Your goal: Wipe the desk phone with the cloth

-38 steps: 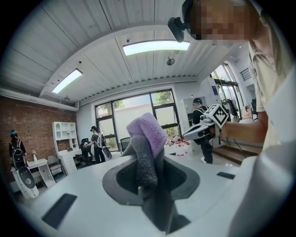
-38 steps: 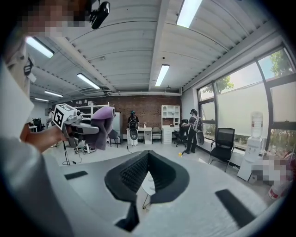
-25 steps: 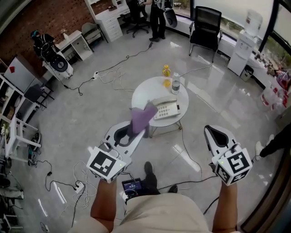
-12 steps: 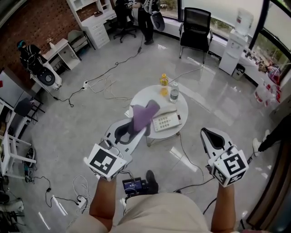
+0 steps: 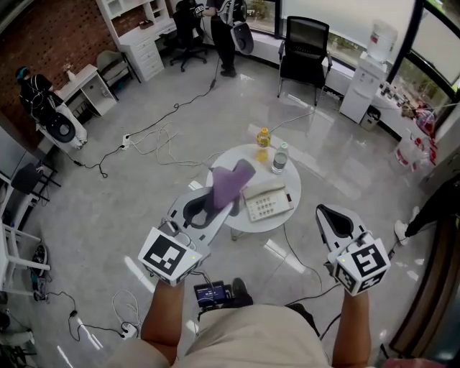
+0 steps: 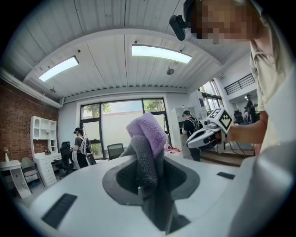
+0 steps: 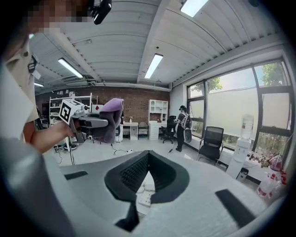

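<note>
A white desk phone (image 5: 268, 203) lies on the small round white table (image 5: 228, 164) ahead of me. My left gripper (image 5: 214, 206) is shut on a purple cloth (image 5: 230, 183), held in the air just short of the table's near-left edge. In the left gripper view the cloth (image 6: 147, 139) stands up folded between the closed jaws of the left gripper (image 6: 147, 183). My right gripper (image 5: 327, 212) hangs over the floor to the right of the table, shut, with nothing between its jaws. In the right gripper view, beyond the right gripper (image 7: 145, 169), the cloth (image 7: 111, 118) shows at the left.
A yellow bottle (image 5: 264, 136) and a clear water bottle (image 5: 279, 157) stand at the table's far side. Cables (image 5: 162, 136) run over the grey floor. A black chair (image 5: 300, 47) and a water dispenser (image 5: 365, 79) stand by the windows. People stand at the far desks (image 5: 219, 21).
The table and phone have slid lower in the head view, nearer to my grippers. The cloth has stayed in the left gripper, and the right gripper has stayed shut.
</note>
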`<state>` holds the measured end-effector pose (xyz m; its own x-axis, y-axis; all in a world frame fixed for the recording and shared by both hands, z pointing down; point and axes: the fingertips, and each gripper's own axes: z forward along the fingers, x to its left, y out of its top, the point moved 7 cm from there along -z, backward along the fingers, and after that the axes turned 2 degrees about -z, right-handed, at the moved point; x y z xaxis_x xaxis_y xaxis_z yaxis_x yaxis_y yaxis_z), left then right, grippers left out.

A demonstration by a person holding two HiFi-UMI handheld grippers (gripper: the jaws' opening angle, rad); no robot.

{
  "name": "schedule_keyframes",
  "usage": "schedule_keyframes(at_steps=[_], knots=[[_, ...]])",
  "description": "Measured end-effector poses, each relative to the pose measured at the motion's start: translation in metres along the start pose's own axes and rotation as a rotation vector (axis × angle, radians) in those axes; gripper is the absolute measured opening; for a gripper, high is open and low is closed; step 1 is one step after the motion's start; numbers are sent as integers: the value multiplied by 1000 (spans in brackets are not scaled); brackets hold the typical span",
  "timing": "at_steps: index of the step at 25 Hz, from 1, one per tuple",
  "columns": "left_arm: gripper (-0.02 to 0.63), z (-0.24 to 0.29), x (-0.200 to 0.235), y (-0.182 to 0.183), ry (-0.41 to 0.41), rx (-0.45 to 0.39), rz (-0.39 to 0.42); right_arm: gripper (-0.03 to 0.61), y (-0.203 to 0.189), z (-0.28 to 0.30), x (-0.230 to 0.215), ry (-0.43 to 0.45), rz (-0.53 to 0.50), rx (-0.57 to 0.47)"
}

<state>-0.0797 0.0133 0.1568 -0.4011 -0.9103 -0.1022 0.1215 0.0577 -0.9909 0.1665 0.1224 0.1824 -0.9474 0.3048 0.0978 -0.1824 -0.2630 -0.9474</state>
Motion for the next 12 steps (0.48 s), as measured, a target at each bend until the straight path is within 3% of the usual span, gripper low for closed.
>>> schedule_keyframes(at_steps=[5, 12], knots=[[91, -3, 25, -12, -20, -2, -14, -6, 12, 27, 6, -5, -17, 9], [91, -5, 37, -31, 14, 18, -62, -5, 9, 66, 2, 67, -33, 31]])
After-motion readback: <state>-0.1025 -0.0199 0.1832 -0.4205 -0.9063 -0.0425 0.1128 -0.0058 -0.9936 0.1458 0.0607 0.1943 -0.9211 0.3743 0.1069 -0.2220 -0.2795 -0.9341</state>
